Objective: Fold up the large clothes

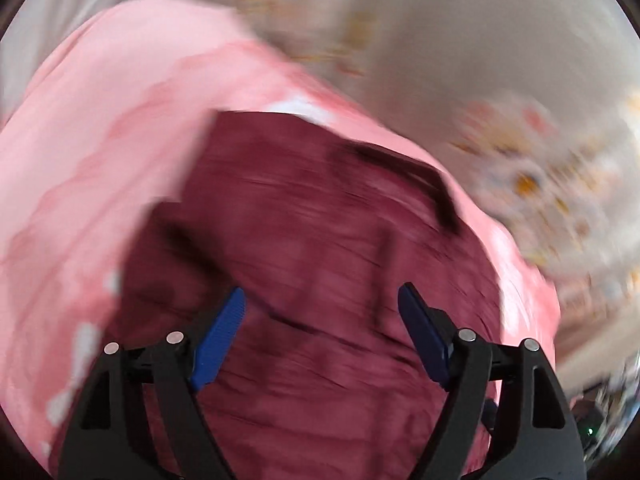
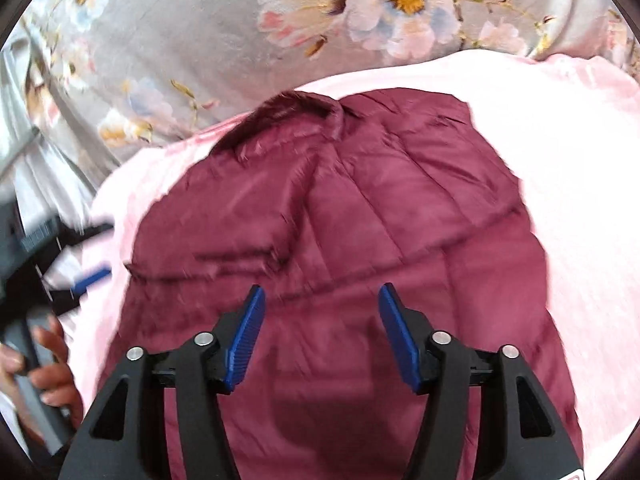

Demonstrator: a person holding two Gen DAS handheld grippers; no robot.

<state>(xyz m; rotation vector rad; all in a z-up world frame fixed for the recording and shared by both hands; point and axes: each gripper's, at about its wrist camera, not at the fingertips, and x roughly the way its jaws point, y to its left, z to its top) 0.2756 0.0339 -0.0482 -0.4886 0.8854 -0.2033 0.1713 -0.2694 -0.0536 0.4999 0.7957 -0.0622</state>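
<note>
Both tongs stood with their jaws wide and nothing between the blue ribbed pads. Left gripper [image 1: 322,300] hung over the near part of the dark maroon quilted padded jacket [image 1: 320,264]; its view was smeared by motion. Right gripper [image 2: 322,298] hovered above the same jacket [image 2: 340,240], which lay spread on a pale pink cloth [image 2: 580,220] over a grey bedcover printed with flowers [image 2: 200,40]. The furry collar [image 2: 296,110] pointed away from the person. In the right wrist view the left tool's blue pad [image 2: 92,278] showed at the jacket's left edge, with the person's hand [image 2: 44,368] on its handle.

Judged step: release after a fold and reach for the next grip.

Recommended procedure:
1. Settle each hand before closing, so that the grip point is seen sharply.
2. Take opposite edges at matching height; padded fabric springs back.
3. Pinch the jacket layers only, leaving the pink cloth beneath free.
4. Lift low and lay the flap flat.
</note>
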